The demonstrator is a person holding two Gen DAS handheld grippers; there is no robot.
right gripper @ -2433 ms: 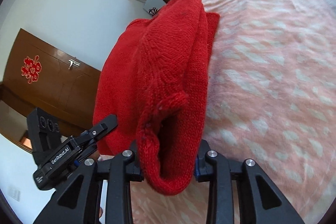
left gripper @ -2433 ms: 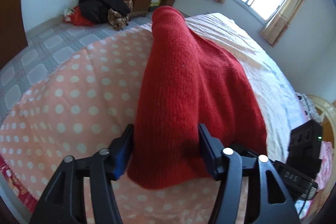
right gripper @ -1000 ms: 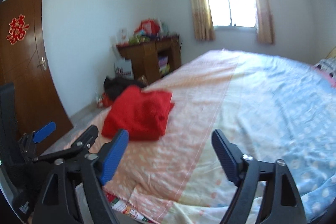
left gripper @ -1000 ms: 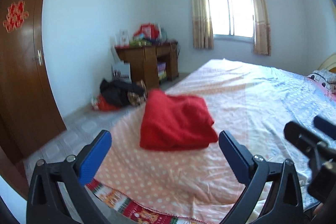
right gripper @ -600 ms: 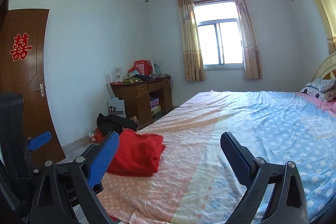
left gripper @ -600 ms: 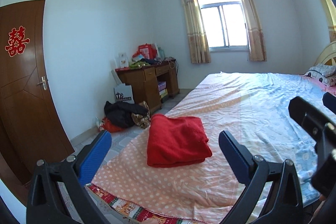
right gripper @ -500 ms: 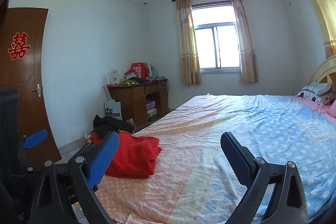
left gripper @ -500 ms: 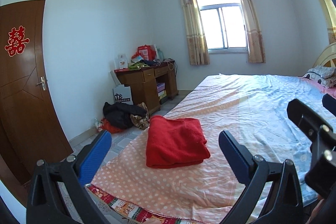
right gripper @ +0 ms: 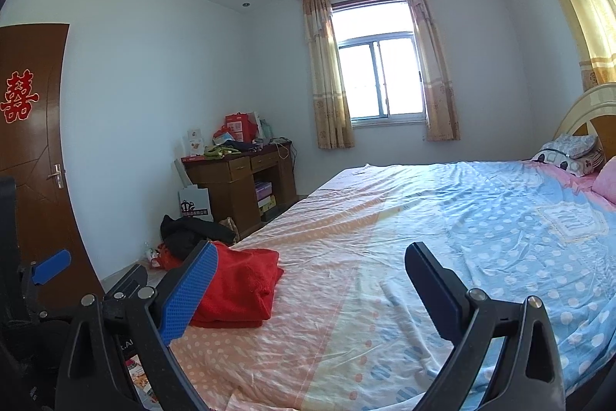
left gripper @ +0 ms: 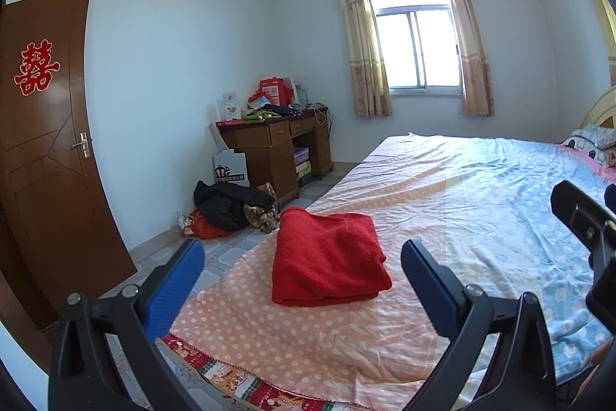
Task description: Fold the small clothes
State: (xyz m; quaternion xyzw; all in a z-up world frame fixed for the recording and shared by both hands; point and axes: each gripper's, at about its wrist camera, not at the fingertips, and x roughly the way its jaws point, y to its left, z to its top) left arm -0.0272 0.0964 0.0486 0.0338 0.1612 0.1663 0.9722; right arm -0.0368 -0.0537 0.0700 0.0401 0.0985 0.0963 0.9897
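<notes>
A red knitted sweater (left gripper: 327, 257) lies folded in a flat stack on the pink dotted end of the bed (left gripper: 442, 218). It also shows in the right wrist view (right gripper: 238, 287), partly behind my left finger pad. My left gripper (left gripper: 302, 280) is open and empty, held back from the bed's foot edge with the sweater framed between its fingers. My right gripper (right gripper: 308, 287) is open and empty, further right, facing the bed (right gripper: 423, 237). Part of the right gripper (left gripper: 585, 226) shows at the left view's right edge.
A wooden desk (left gripper: 277, 149) with clutter stands by the far wall. Dark clothes (left gripper: 227, 207) lie heaped on the tiled floor beside it. A brown door (left gripper: 50, 149) is at the left. Pillows (right gripper: 569, 153) lie at the headboard end.
Both grippers have let go of the sweater, opened wide and pulled back and up from the bed. The sweater now lies folded on the bed by itself.
</notes>
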